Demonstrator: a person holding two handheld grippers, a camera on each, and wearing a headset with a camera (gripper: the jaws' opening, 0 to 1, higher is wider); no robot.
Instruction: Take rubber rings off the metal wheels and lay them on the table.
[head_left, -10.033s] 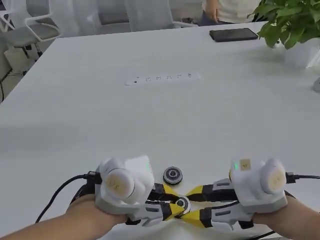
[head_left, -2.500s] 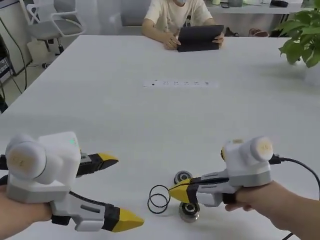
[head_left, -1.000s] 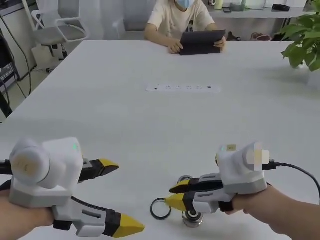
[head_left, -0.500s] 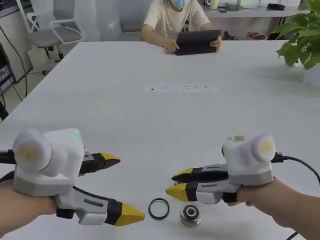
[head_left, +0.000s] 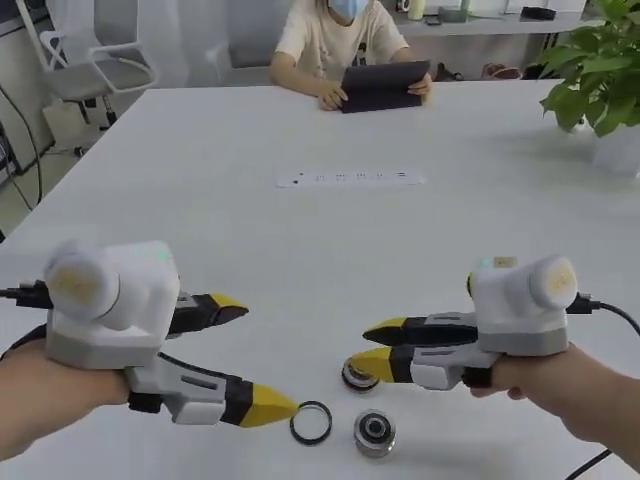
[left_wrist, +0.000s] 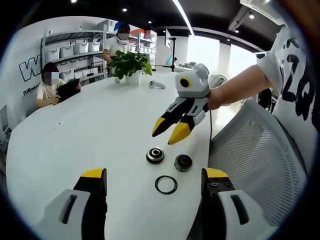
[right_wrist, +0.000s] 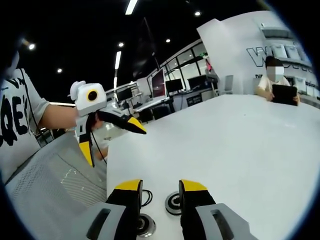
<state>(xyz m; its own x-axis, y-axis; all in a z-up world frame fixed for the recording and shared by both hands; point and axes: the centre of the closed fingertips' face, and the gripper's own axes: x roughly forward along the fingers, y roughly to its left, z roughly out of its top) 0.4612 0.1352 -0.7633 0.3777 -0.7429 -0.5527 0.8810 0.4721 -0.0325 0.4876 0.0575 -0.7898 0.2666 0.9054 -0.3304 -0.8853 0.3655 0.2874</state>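
A black rubber ring (head_left: 311, 423) lies flat on the white table (head_left: 300, 250), near its front edge. Right beside it stands a bare-looking metal wheel (head_left: 374, 433). A second wheel (head_left: 357, 376) with a dark rim sits just behind, partly hidden by my right gripper (head_left: 368, 348). That gripper hovers over it, jaws a little apart and holding nothing. My left gripper (head_left: 252, 358) is wide open, its lower tip close to the ring. The left gripper view shows both wheels (left_wrist: 155, 155) (left_wrist: 183, 162), the ring (left_wrist: 166, 184) and the right gripper (left_wrist: 167, 134).
A white power strip (head_left: 350, 178) lies mid-table. A person with a dark tablet (head_left: 375, 85) sits at the far end. A potted plant (head_left: 600, 70) stands at the far right, and an office chair (head_left: 90, 60) at the far left.
My right gripper has risen off the near wheel, drawn back to the right and opened slightly. One ring now lies where two overlapped. The left gripper stays open.
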